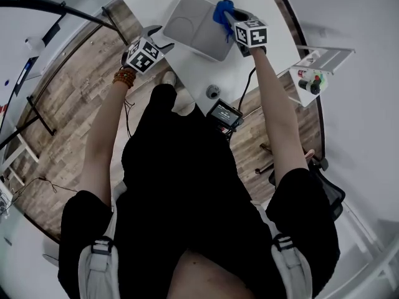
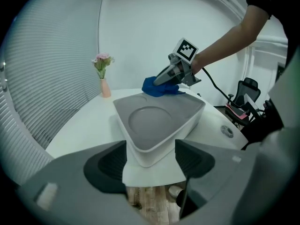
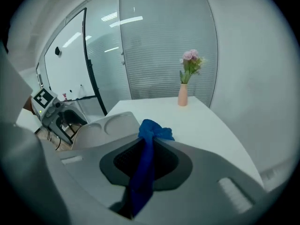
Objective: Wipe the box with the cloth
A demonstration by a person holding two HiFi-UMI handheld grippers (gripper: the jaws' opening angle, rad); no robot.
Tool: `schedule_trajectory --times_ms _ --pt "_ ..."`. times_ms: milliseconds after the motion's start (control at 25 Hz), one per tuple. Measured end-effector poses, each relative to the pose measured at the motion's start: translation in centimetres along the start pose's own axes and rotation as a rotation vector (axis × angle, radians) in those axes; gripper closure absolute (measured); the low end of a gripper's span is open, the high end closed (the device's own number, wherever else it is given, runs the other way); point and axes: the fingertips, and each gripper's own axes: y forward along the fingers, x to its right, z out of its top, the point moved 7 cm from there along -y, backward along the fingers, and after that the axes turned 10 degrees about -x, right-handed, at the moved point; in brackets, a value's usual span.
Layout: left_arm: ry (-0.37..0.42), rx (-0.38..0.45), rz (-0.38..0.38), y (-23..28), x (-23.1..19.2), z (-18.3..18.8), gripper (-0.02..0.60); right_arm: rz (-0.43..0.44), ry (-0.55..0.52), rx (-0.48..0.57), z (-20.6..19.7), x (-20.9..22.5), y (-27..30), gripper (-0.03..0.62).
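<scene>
White tabletop by a slatted blind, with a pink vase of flowers at its far edge: the grey box, whose lid has a round recess, sits at the near corner. My left gripper has that box's near corner between its jaws, and the pads appear to pinch it on both sides, though the contact is hard to judge. My right gripper is clamped on the blue cloth, which bunches at its tip against the box's far edge. Its cube bears black-and-white square markers. A small screen at my waist is too small to read.
</scene>
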Motion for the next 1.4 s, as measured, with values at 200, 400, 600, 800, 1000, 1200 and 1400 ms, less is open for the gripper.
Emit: schedule_trajectory --times_ms 200,400,600,800,1000,1200,1400 --pt "0.016 -0.01 -0.014 0.6 -0.2 0.6 0.255 -0.005 -0.005 -0.061 0.6 -1.9 2.6 0.519" --pt "0.027 -0.024 -0.025 0.8 -0.4 0.8 0.242 0.066 -0.052 -0.078 1.8 -3.9 3.9 0.519" --pt "0.037 -0.043 -0.039 1.1 -0.6 0.8 0.233 0.119 -0.047 -0.077 1.6 -5.0 4.0 0.52" --pt "0.042 -0.059 -0.068 1.8 -0.7 1.1 0.227 0.174 -0.054 -0.053 1.0 -6.9 3.1 0.52" --pt "0.025 -0.07 -0.069 2.0 -0.5 1.0 0.219 0.271 -0.144 -0.046 0.4 -11.7 2.8 0.522" --pt "0.011 -0.063 -0.063 1.7 -0.6 1.1 0.219 0.275 -0.319 -0.114 0.3 -14.8 3.3 0.525" --pt "-0.006 -0.064 -0.058 1.6 -0.3 1.1 0.219 0.334 -0.348 -0.139 -0.5 -16.1 2.9 0.525"
